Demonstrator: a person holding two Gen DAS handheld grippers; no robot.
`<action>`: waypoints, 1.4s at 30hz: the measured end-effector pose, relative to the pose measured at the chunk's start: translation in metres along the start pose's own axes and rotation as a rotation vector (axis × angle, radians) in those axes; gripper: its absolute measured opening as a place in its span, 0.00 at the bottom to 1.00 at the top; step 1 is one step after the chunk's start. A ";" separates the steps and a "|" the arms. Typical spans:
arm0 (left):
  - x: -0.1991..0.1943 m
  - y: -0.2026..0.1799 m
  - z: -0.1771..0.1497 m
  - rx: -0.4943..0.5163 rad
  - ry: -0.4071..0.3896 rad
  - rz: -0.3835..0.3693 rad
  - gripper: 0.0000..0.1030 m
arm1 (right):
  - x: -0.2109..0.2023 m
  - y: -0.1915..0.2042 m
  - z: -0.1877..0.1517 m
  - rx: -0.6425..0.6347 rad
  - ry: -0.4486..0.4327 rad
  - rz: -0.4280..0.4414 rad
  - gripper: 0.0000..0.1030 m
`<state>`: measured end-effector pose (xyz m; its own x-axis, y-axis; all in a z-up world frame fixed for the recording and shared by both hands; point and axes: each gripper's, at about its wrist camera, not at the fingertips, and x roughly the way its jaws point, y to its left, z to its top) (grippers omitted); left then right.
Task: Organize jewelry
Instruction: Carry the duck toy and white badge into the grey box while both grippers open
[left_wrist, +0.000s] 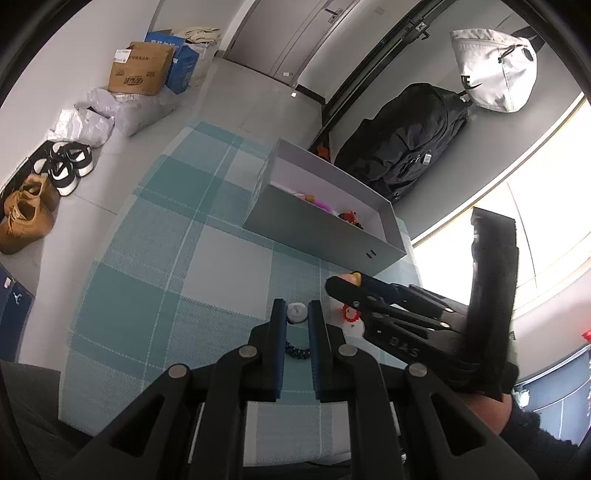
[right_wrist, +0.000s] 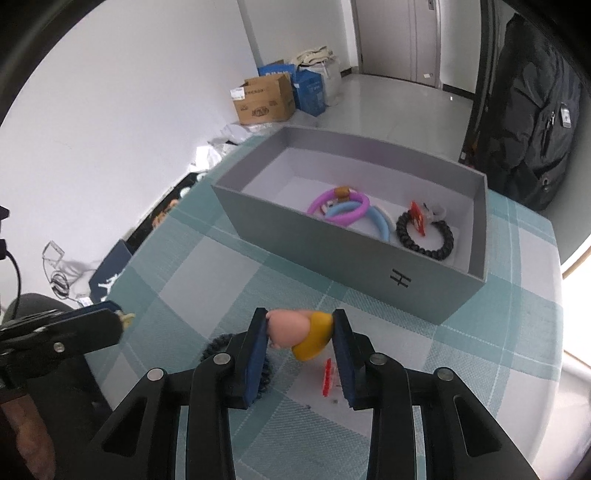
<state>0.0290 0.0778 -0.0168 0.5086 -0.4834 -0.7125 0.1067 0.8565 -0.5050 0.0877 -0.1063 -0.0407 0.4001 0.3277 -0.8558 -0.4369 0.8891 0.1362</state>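
R gripper (right_wrist: 300, 334) is pinching a small pink-and-yellow charm (right_wrist: 299, 334) between its blue pads, just above the checked teal cloth (right_wrist: 207, 266), w/ the grey box (right_wrist: 332, 254) sitting beyond it. Inside the box a purple ring (right_wrist: 343, 210), a blue ring (right_wrist: 380, 221) and a black bead bracelet (right_wrist: 424, 232) are lying together. L gripper (left_wrist: 297, 314) is closing its pads nearly together on a small white round piece (left_wrist: 297, 313) (a dark coiled band (left_wrist: 297, 352) is lying under it); a red trinket (left_wrist: 350, 314) is resting just beside
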 end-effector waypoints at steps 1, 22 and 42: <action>0.001 -0.001 0.001 0.003 0.002 0.001 0.07 | -0.003 0.000 0.000 -0.001 -0.008 0.004 0.32; 0.046 -0.057 0.057 0.152 0.062 -0.030 0.07 | -0.070 -0.051 0.033 0.085 -0.195 0.093 0.32; 0.106 -0.049 0.102 0.162 0.141 -0.032 0.07 | -0.033 -0.090 0.072 0.156 -0.187 0.141 0.32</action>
<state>0.1649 0.0030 -0.0172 0.3799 -0.5213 -0.7642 0.2624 0.8529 -0.4514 0.1718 -0.1746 0.0113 0.4926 0.4920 -0.7178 -0.3750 0.8643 0.3352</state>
